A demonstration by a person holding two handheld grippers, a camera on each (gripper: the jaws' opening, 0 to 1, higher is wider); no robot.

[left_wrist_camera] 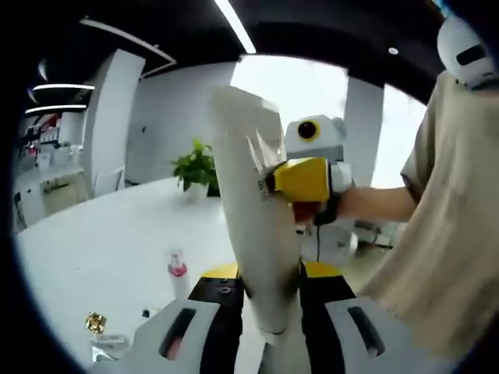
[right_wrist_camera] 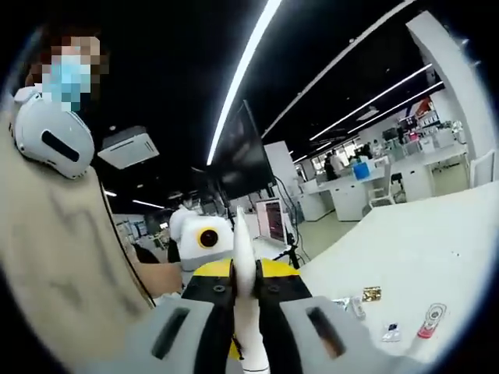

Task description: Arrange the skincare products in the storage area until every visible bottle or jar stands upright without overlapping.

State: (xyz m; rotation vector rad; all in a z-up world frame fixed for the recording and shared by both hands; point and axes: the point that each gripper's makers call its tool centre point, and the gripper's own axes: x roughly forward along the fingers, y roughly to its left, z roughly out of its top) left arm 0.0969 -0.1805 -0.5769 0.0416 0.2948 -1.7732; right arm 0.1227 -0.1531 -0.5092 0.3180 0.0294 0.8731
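A tall white pouch (left_wrist_camera: pixel 253 234) with a crinkled, glossy top stands between the jaws of my left gripper (left_wrist_camera: pixel 269 274), which is shut on its lower part. My right gripper (left_wrist_camera: pixel 300 181) comes in from the right and pinches the pouch's right edge halfway up. In the right gripper view the pouch (right_wrist_camera: pixel 243 241) shows edge-on as a thin white strip, with my right gripper (right_wrist_camera: pixel 246 273) shut on it. On the white table (left_wrist_camera: pixel 101 241) a small bottle with a pink cap (left_wrist_camera: pixel 178 273) stands upright. A pink bottle (right_wrist_camera: pixel 430 319) lies flat on the table.
A gold jar (left_wrist_camera: pixel 95 322) and small packets (left_wrist_camera: pixel 109 343) lie near the table's front. The gold jar (right_wrist_camera: pixel 372 294), a small tube (right_wrist_camera: pixel 356 306) and a sachet (right_wrist_camera: pixel 391 331) lie together. A potted plant (left_wrist_camera: pixel 199 167) stands at the far edge. A person's beige shirt (left_wrist_camera: pixel 444 226) is close at the right.
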